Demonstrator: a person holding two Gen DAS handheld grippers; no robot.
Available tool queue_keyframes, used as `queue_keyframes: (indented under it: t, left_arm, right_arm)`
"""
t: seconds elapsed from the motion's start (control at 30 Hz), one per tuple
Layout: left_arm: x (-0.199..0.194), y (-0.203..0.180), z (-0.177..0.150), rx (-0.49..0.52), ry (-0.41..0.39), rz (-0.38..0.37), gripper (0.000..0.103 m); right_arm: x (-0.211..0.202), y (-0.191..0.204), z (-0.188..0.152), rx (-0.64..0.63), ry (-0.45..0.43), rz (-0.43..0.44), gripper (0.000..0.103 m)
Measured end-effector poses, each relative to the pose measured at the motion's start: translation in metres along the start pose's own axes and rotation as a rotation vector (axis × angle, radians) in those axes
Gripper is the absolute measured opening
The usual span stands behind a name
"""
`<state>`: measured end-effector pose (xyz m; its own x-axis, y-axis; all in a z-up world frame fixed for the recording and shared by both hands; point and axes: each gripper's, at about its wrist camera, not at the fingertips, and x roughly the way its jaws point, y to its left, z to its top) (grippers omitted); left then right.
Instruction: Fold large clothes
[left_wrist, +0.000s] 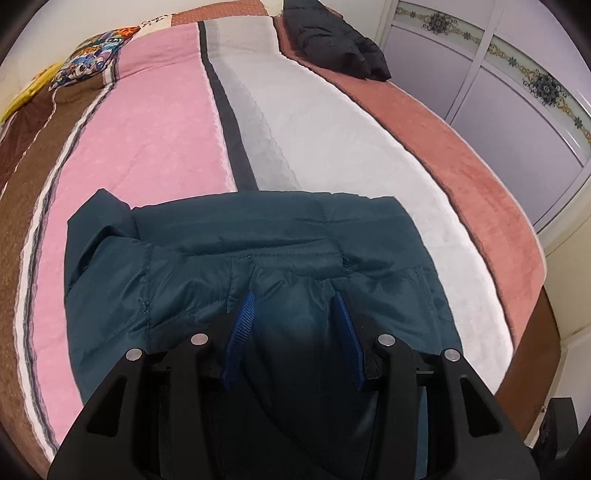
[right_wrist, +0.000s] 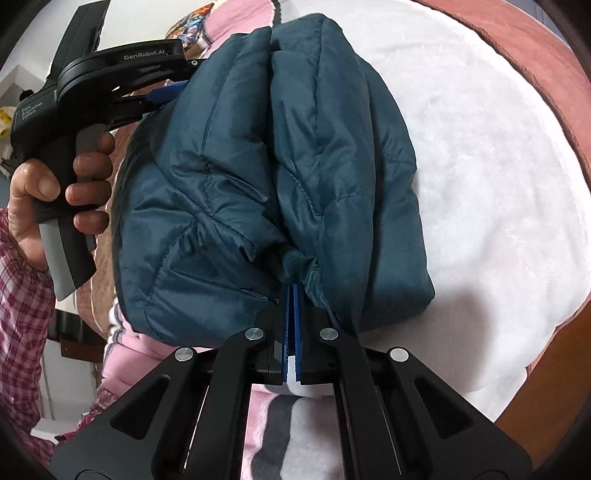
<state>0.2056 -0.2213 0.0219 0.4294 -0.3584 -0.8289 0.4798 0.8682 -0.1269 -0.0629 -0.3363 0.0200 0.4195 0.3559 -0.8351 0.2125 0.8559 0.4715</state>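
1. The teal puffer jacket is lying partly folded on the bed, across its pink and white stripes, giving a broad flat surface to fold on.
2. The right hand-held gripper is pinching a bunched edge of the jacket between closed blue pads, probably for carrying that edge over.
3. The left hand-held gripper is straddling padded fabric, half-spread; whether its pads are pressing cannot be told.
4. A hand is holding the left gripper's handle.
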Motion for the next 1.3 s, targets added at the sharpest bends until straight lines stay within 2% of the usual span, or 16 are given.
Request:
queue_keyframes:
  t: [0.53, 1.3]
  left_arm:
    - [0.015, -0.001, -0.001, 0.020, 0.004, 0.030, 0.046]
    - [0.012, -0.007, 0.001, -0.026, 0.008, 0.066, 0.046]
  right_arm:
    - [0.003, -0.008, 0.002, 0.037, 0.015, 0.026, 0.000]
    - [0.002, -0.008, 0.001, 0.032, 0.011, 0.019, 0.000]
